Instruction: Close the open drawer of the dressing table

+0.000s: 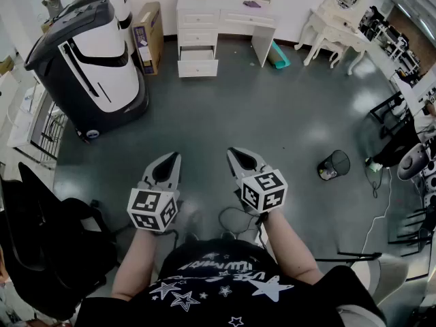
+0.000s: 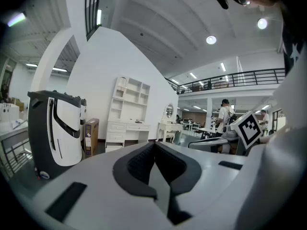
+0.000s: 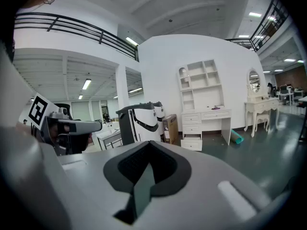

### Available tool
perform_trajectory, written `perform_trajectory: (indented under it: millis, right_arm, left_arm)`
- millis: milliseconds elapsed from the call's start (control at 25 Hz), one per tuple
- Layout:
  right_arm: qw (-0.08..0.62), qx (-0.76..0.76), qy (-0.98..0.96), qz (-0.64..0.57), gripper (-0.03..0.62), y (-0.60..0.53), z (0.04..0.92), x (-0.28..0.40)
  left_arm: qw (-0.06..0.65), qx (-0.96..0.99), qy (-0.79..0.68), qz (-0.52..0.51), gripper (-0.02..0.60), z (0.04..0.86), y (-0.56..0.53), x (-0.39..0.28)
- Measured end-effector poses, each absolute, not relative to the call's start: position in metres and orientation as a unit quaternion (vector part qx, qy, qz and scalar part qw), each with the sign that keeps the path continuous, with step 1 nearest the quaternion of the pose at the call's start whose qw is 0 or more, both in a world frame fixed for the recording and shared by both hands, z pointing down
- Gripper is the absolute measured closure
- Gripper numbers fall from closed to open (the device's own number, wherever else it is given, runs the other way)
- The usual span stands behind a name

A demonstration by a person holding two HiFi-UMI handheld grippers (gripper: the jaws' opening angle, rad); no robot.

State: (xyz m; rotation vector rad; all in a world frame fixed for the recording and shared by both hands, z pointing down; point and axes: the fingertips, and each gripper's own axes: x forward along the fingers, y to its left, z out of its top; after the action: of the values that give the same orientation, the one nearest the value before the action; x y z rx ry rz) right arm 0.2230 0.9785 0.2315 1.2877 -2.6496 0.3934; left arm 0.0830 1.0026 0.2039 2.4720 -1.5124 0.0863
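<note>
The white dressing table (image 1: 225,12) stands against the far wall, well ahead of me. Its lowest drawer (image 1: 197,67), on the left side, is pulled out. The same table (image 2: 125,123) shows small in the left gripper view, and in the right gripper view the open drawer (image 3: 192,144) sits at its base. My left gripper (image 1: 168,161) and right gripper (image 1: 238,157) are held side by side close to my body, pointing toward the table from several steps away. Both are shut with nothing between the jaws.
A large black-and-white machine (image 1: 95,60) stands at the left, a cardboard box (image 1: 148,36) beside it. A second white vanity with an oval mirror (image 1: 337,26) is at the back right. A teal roll (image 1: 278,54), a black bin (image 1: 334,164) and black chairs (image 1: 41,237) are about.
</note>
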Motion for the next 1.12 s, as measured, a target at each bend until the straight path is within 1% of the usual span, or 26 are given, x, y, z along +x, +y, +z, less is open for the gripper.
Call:
perform_trajectory:
  millis: [480, 600, 760, 960, 1120]
  right_arm:
    - [0.083, 0.416, -0.896, 0.129, 0.592, 0.985, 0.234, 0.189]
    - [0.063, 0.432, -0.89, 0.135, 0.592, 0.986, 0.237, 0.181]
    - [0.036, 0.454, -0.876, 0.158, 0.591, 0.992, 0.25, 0.178]
    - [0.076, 0.473, -0.862, 0.165, 0.591, 0.988, 0.267, 0.188]
    - [0.067, 0.483, -0.855, 0.177, 0.591, 0.959, 0.276, 0.192]
  left_arm:
    - [0.127, 0.845, -0.518, 0.027, 0.572, 0.211, 1.009, 0.055]
    - [0.131, 0.845, -0.518, 0.031, 0.572, 0.219, 1.013, 0.04]
    - [0.153, 0.843, -0.515, 0.03, 0.572, 0.238, 1.014, 0.02]
    - [0.179, 0.837, -0.517, 0.028, 0.572, 0.254, 1.01, 0.008]
    - [0.193, 0.834, -0.517, 0.032, 0.572, 0.27, 0.992, 0.006]
